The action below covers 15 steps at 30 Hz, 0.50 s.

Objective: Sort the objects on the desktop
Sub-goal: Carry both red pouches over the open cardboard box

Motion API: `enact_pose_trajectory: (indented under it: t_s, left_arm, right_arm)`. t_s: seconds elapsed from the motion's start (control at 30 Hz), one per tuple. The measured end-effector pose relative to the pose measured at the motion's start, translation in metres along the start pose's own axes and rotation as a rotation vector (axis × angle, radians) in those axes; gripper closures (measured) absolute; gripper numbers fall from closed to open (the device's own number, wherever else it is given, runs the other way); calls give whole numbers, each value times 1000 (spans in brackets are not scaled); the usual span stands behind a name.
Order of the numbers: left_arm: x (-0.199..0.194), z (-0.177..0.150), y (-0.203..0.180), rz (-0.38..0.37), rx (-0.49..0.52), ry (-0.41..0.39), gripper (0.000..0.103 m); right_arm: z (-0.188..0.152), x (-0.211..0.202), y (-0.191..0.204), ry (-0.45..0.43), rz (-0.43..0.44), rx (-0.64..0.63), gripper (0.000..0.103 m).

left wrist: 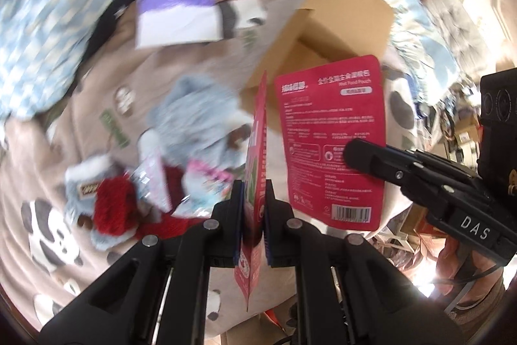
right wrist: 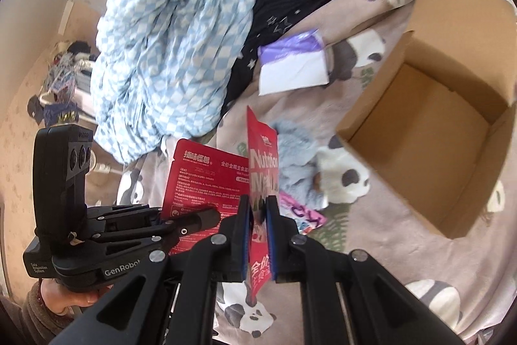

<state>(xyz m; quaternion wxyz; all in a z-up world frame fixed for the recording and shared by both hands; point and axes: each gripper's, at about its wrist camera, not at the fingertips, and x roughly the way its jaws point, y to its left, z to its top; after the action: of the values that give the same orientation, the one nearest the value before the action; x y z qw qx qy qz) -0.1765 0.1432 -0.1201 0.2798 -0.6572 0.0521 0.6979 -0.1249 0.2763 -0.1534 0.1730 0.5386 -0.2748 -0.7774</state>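
— Panda-print bedsheet (right wrist: 404,264) underneath, one open, empty cardboard box (right wrist: 429,164) on it. How many red pouches?

— Two. The left claw (left wrist: 254,199) is clamped on one red wet food pouch (left wrist: 257,131), edge-on; the right claw (right wrist: 258,209) pinches the other red pouch (right wrist: 263,157), both lifted above the bed.

— Anything else?

— One purple-and-white packet (right wrist: 292,63), one pale blue plush (right wrist: 299,164), one pink wrapper (right wrist: 303,217).

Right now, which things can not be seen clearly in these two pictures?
- Left wrist view: plush toys and small packets are motion-blurred.
- Left gripper's red pouch: edge-on, front unreadable.
- Cardboard box: right side cut by the frame edge.
- Purple-white packet: print blurred.
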Motion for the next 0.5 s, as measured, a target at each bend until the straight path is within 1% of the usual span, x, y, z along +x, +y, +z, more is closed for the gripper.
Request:
enact_pose_trajectory:
  t_s: [0.23, 0.37, 0.5]
  left_arm:
    - [13, 52, -66, -34, 130, -8, 94]
    - [31, 78, -95, -44, 192, 2, 94]
    - [53, 99, -113, -44, 239, 14, 94]
  right_arm:
    - [14, -49, -42, -96, -45, 71, 95]
    - [22, -65, -68, -139, -68, 111, 95]
    - [32, -71, -95, -168, -89, 148, 95]
